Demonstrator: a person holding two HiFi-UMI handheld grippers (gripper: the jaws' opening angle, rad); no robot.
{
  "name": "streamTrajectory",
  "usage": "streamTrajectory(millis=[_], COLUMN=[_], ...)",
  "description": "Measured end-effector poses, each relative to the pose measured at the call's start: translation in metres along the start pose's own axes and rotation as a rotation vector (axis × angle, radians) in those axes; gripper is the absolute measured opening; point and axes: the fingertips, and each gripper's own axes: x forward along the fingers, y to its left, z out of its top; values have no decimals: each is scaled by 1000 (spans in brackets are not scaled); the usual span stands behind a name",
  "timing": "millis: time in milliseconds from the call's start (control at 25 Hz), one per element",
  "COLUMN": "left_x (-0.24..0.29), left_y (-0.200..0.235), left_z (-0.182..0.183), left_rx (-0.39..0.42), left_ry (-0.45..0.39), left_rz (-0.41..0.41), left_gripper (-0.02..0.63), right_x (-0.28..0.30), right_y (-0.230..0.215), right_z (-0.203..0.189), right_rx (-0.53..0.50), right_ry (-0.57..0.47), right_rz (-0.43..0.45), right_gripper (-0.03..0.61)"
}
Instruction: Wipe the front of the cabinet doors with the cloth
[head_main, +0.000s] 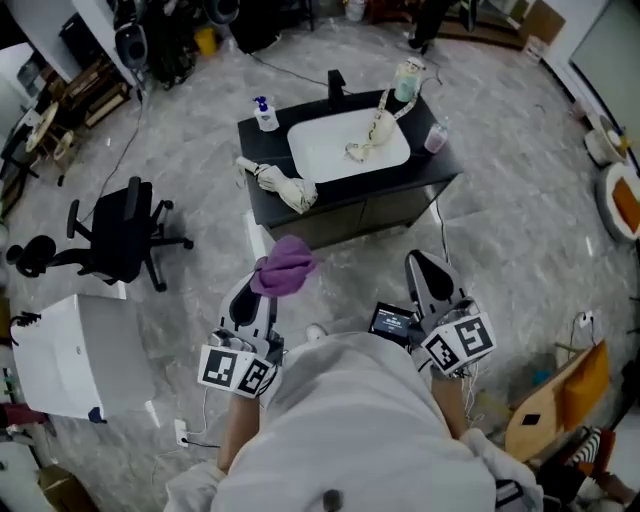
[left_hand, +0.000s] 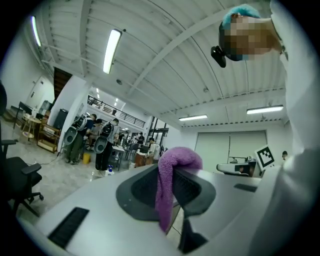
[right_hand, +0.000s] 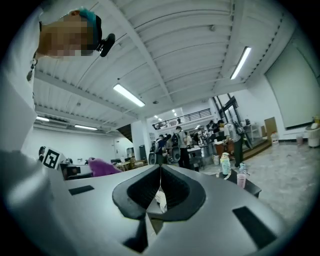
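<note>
Head view: I stand in front of the black cabinet (head_main: 352, 208), well apart from it, with its dark doors facing me under the white sink (head_main: 345, 140). My left gripper (head_main: 258, 296) holds the purple cloth (head_main: 285, 264), which bunches over its jaw tips, raised and nowhere near the doors. My right gripper (head_main: 428, 275) sits level with it on the other side, pointing the same way. On the cabinet top I see a spray bottle (head_main: 265, 113), a pale bundled thing (head_main: 281, 185) at the front left corner and a pink cup (head_main: 436, 137) at the right edge. An office chair (head_main: 120, 235) stands off to my left.

Left gripper view: my left gripper (left_hand: 174, 172) has its jaws clamped on the cloth (left_hand: 167, 186), which rises in a hump above them and hangs down in a fold between them.

Right gripper view: my right gripper (right_hand: 160, 179) has its jaws brought together tip to tip, with nothing gripped between them. The cloth (right_hand: 102, 166) shows as a purple lump to the left, and the pink cup (right_hand: 242, 180) stands on the cabinet top at the right.
</note>
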Motion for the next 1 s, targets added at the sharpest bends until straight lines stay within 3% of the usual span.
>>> streamTrajectory(millis=[120,360,600,880,1000], left_x=[-9,-21,-29,-17,-7], left_y=[12,8,-1,-33,-51], left_z=[-8,-14,-19,-21,-27], left_rx=[-28,5,-72,-29,-56], left_ry=[31,38,13,19,19], left_rz=[-24,-51,6,41,63], left_gripper=[57,57,57,57,57], right_x=[-16,-38,-28,-40,-48], right_y=[-3,-2,3,-16,-29], right_z=[-1,-11,-7,-11,-13], right_rx=[-2,16,15,31,29], right_ry=[-11,-16,-14,18,35], right_rz=[-75,-128,-59,10,40], right_gripper=[28,28,27,26,26])
